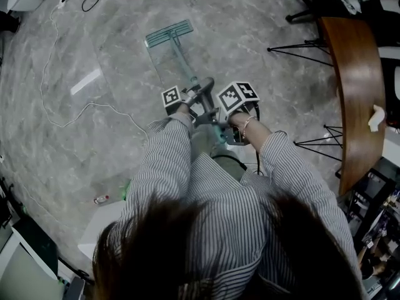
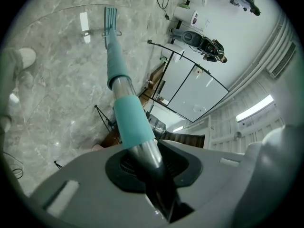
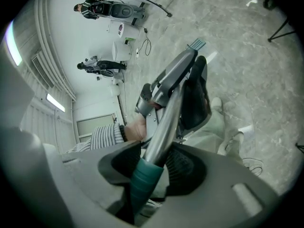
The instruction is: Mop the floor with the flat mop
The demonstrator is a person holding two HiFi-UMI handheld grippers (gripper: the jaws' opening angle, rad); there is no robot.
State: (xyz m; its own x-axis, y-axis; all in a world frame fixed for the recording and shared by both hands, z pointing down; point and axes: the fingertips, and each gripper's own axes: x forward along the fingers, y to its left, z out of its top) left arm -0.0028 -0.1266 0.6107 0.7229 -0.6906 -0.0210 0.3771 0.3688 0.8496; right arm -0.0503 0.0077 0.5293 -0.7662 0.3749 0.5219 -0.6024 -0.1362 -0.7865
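Observation:
The flat mop has a teal head (image 1: 169,34) lying on the grey marble floor ahead of me, and its pole (image 1: 185,61) slants back to my hands. My left gripper (image 1: 195,95) is shut on the pole, higher toward the head. In the left gripper view the jaws (image 2: 142,158) clamp the steel tube just below a teal sleeve (image 2: 130,118), and the mop head (image 2: 110,18) shows far off. My right gripper (image 1: 220,122) is shut on the pole closer to my body. In its own view the jaws (image 3: 152,167) hold the tube at a teal band (image 3: 142,184), with the left gripper (image 3: 180,84) ahead.
A curved wooden table (image 1: 356,92) on black wire legs (image 1: 300,45) stands at the right. A white cable (image 1: 62,117) trails over the floor at the left. A small bottle (image 1: 101,199) and a white board (image 1: 100,230) lie near my left side.

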